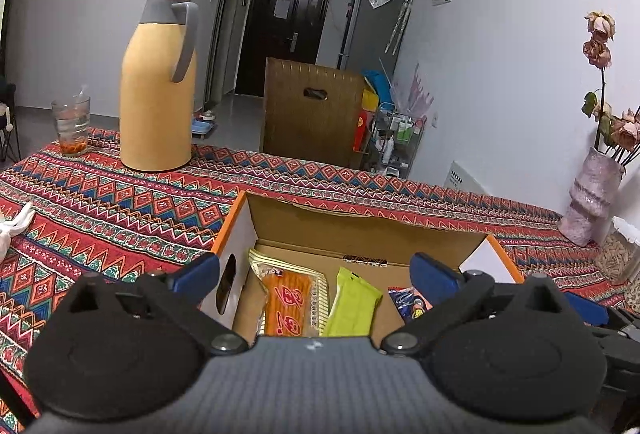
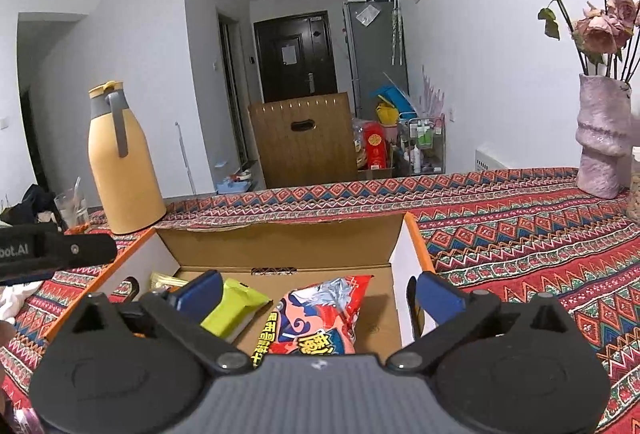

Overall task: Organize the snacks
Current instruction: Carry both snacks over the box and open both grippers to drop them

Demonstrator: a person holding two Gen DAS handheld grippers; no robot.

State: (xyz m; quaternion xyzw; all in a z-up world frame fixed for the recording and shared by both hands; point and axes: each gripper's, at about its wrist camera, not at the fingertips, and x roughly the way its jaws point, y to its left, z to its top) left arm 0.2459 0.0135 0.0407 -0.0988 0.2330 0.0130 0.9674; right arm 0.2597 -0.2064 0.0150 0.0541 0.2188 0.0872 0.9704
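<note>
Both tongs, the left tongs (image 1: pixel 316 270) and the right tongs (image 2: pixel 316 294), hang spread wide and released over the open cardboard box (image 1: pixel 360 226), gripping nothing. Inside lie an orange snack pack (image 1: pixel 290 300) near the left wall, a lime-green packet (image 1: pixel 354 300) beside it, and a red chip bag (image 2: pixel 320 318) toward the right wall. The patterned counter (image 1: pixel 120 202) lies bare around the box; the yellow flask (image 1: pixel 158 82) and the vase (image 2: pixel 600 142) stand well apart near its far edge.

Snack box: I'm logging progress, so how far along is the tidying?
Done: an orange packet, a green packet and a red bag lie in the box. In hand: nothing; left gripper and right gripper are open. No loose snacks visible.
</note>
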